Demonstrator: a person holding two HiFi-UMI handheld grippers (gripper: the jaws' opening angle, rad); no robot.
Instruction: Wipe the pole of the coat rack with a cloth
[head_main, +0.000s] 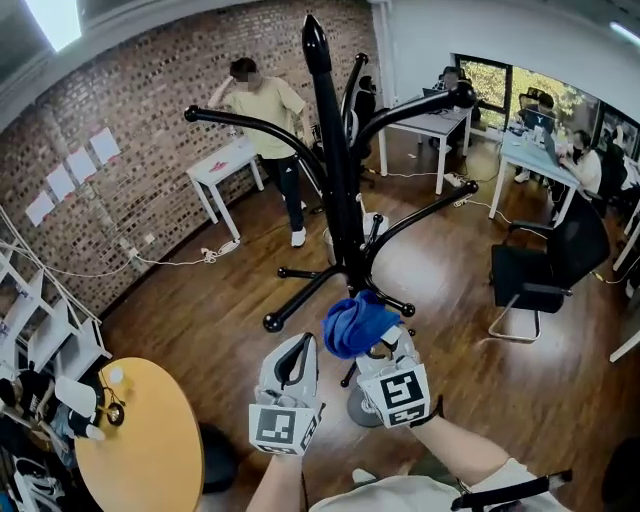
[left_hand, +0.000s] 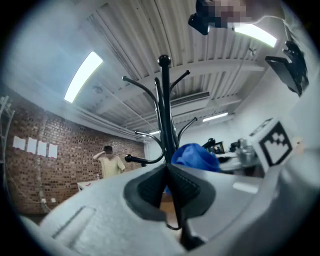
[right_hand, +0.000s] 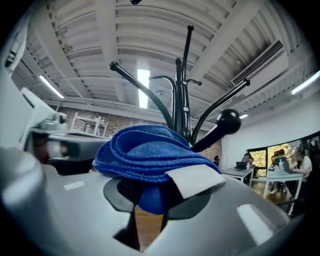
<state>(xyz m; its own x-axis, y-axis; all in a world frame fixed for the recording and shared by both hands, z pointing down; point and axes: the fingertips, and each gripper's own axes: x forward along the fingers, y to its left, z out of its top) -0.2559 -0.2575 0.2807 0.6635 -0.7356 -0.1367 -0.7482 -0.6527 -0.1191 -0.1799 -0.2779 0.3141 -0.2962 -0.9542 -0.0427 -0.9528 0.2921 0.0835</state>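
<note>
The black coat rack pole (head_main: 335, 170) stands upright just ahead of me, with curved hook arms branching off it. My right gripper (head_main: 383, 343) is shut on a folded blue cloth (head_main: 357, 322), which sits close to the lower pole below the lowest arms; I cannot tell if it touches. In the right gripper view the cloth (right_hand: 150, 152) bulges over the right gripper (right_hand: 150, 196), with the pole (right_hand: 184, 100) behind it. My left gripper (head_main: 299, 348) hangs beside it on the left, shut and holding nothing. The left gripper view shows the left gripper (left_hand: 166, 171) below the pole (left_hand: 166, 120) and the cloth (left_hand: 196, 155).
The rack's round base (head_main: 362, 408) rests on the wood floor under my grippers. A round yellow table (head_main: 150, 450) is at lower left, beside a white shelf frame (head_main: 40, 330). A person (head_main: 268, 110) stands by a white table (head_main: 225, 165). A black chair (head_main: 545, 265) and desks stand to the right.
</note>
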